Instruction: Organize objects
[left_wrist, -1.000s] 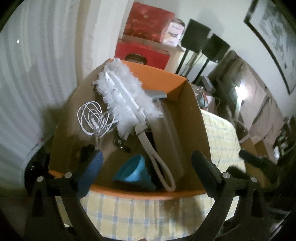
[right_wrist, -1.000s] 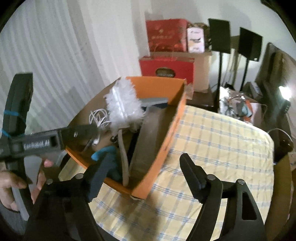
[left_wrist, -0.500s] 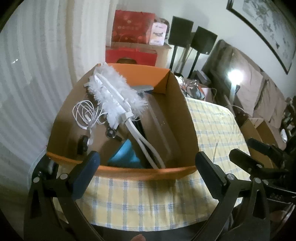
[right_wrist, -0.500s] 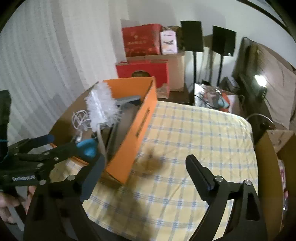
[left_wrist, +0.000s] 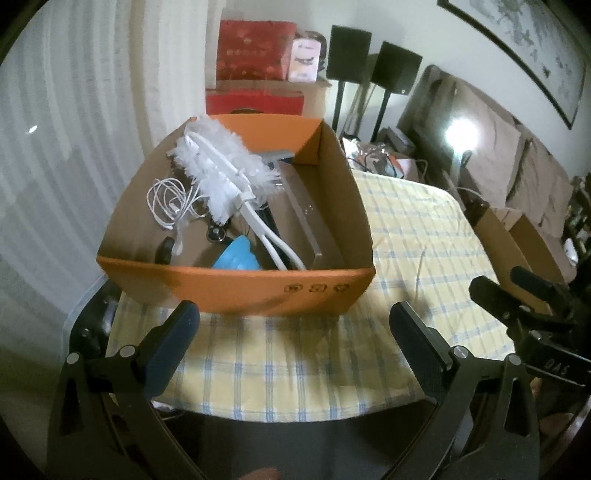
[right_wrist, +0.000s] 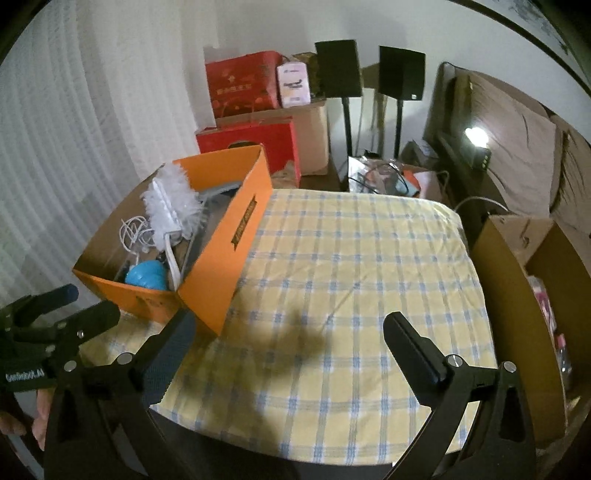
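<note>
An orange cardboard box (left_wrist: 236, 288) stands on the left part of a table with a yellow checked cloth (right_wrist: 351, 277). In it lie a white fluffy duster (left_wrist: 221, 162), a coiled white cable (left_wrist: 166, 199) and a blue funnel (left_wrist: 236, 254). My left gripper (left_wrist: 293, 321) is open, just short of the box's near wall, with only cloth between its fingers. My right gripper (right_wrist: 290, 328) hovers over the cloth off the box's (right_wrist: 229, 251) near right corner. Its jaws are opening with nothing between them. The duster (right_wrist: 170, 206) and funnel (right_wrist: 146, 275) show there too.
Red gift boxes (right_wrist: 243, 85) and two black speakers on stands (right_wrist: 338, 68) stand behind the table. An open brown carton (right_wrist: 517, 295) sits at the table's right edge. A white curtain (right_wrist: 74, 129) hangs on the left. A hand (right_wrist: 22, 424) shows at the lower left.
Both grippers have drawn back from the box toward the table's near edge. The right gripper's jaws have spread wider. The box and its contents lie as before.
</note>
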